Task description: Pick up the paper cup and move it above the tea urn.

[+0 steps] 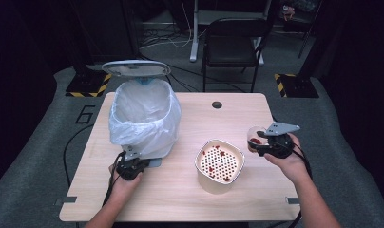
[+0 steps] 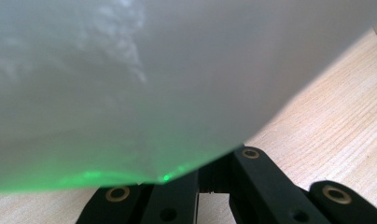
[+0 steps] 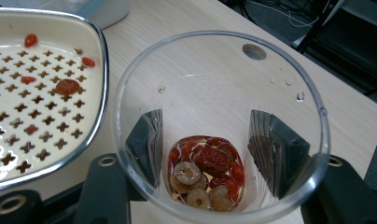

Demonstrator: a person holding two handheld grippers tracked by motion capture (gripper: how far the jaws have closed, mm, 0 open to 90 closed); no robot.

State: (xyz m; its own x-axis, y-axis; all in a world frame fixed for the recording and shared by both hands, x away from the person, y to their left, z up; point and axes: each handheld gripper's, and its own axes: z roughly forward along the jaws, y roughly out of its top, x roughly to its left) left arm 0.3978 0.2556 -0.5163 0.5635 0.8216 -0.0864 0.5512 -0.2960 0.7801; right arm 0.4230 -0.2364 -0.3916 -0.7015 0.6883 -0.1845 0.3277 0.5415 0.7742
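Two grippers work over a wooden table (image 1: pixel 180 199). Largest item: a bin (image 1: pixel 145 118) lined with a white bag (image 1: pixel 133 128), lid (image 1: pixel 136 68) raised, standing at the table's left rear. Next: a cream strainer bowl (image 1: pixel 219 165) with a perforated insert, near the table's centre, a few red bits lying on the holes; in the right gripper view it sits just beside the cup, at the left. Left gripper (image 1: pixel 131 167): at the foot of the bin, jaws together, the bag hanging over their tips in the left gripper view; whether they pinch the plastic cannot be told. Right gripper (image 1: pixel 264 145): raised above the table's right edge, jaws clamped on the sides of a clear cup (image 3: pixel 219 126). Smallest: red and pale fruit pieces (image 3: pixel 205 172) gathered at the cup's bottom in a little liquid.
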